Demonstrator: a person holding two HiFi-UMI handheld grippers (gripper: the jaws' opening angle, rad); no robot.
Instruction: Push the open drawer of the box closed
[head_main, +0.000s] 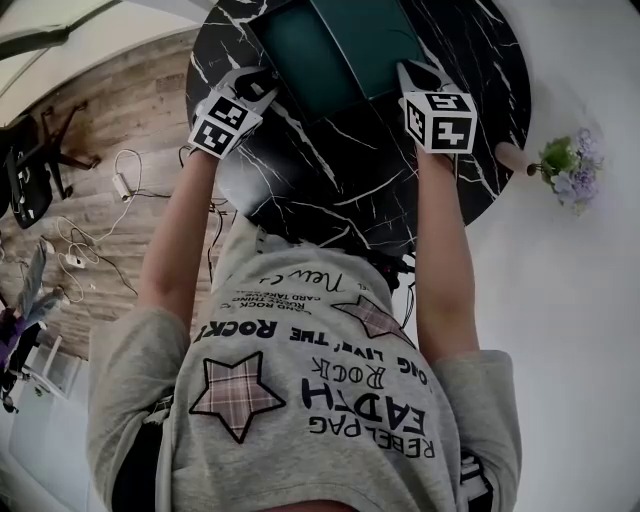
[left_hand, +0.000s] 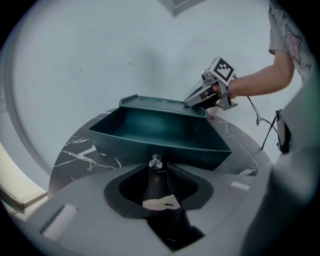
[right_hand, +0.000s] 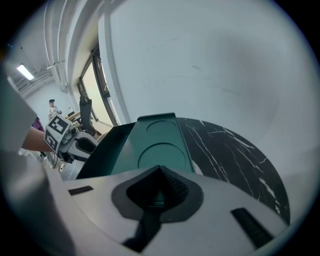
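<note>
A dark green box (head_main: 375, 35) stands on a round black marble table (head_main: 340, 200). Its drawer (left_hand: 150, 127) is pulled out toward me, empty, with a small metal knob (left_hand: 156, 161) on the front. My left gripper (left_hand: 156, 170) is open right at that knob, which sits between the fingertips without being pinched. In the head view the left gripper (head_main: 262, 85) is at the drawer's front (head_main: 310, 55). My right gripper (right_hand: 159, 172) rests on the box top (right_hand: 162, 150) at its near corner, jaws closed with a sliver of green between them. From the left gripper view the right gripper (left_hand: 194, 101) lies along the box's top edge.
A small vase of flowers (head_main: 565, 170) lies to the right, off the table. Cables and a plug (head_main: 120, 185) lie on the wooden floor at left, beside a dark chair (head_main: 30, 170). The person's grey printed shirt (head_main: 320, 400) fills the bottom of the head view.
</note>
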